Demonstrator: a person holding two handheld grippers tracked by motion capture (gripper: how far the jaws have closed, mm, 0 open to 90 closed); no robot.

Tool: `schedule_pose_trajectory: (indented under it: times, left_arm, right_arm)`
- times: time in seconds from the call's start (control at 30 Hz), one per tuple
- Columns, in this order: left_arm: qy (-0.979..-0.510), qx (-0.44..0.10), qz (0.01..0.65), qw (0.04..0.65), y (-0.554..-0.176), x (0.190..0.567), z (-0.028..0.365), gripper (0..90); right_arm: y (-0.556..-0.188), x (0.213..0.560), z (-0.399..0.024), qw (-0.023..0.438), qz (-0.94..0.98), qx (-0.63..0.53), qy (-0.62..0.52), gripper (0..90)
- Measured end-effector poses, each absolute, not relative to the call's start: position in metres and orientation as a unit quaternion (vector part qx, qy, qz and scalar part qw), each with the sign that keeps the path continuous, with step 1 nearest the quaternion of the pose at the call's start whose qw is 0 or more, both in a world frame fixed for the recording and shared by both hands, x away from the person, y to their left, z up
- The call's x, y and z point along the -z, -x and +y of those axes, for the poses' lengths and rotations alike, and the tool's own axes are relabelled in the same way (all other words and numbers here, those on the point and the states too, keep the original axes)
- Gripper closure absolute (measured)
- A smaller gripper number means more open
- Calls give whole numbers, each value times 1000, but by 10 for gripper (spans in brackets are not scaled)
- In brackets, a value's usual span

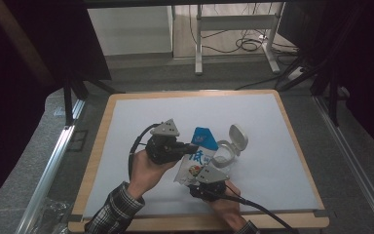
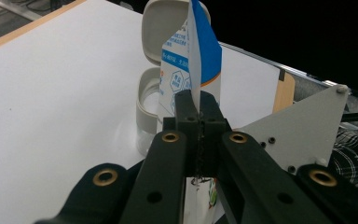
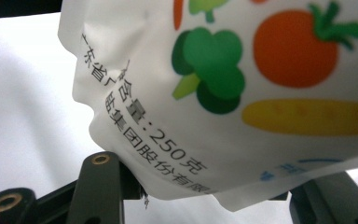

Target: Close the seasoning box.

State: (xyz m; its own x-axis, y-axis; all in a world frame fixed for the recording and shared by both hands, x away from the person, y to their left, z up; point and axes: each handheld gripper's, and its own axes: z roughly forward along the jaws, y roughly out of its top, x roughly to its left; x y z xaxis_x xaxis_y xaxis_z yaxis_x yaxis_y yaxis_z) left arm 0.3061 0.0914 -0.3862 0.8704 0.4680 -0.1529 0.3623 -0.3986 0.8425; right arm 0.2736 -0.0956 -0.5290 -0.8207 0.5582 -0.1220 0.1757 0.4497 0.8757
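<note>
The bag (image 1: 198,155) stood on the white mat (image 1: 126,117), just left of the open jar (image 1: 226,155) (lid (image 1: 237,138) hinged back) and touching it. The left gripper (image 1: 191,148) had its jaws clamped on the bag's edge (image 2: 190,70). The right gripper (image 1: 202,183), below the jar, had the bag's lower end (image 3: 214,140) between its jaws; whether the pads pressed on it I could not tell.
</note>
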Motion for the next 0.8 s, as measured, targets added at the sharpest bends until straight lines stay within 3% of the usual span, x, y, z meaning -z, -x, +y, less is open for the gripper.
schedule_pose_trajectory:
  times: [0.8]
  left_arm:
    - [-837, -59, 234, 491, -322, 393, 71, 900]
  right_arm:
    - [-277, 527, -106, 137, 829, -487, -240, 480]
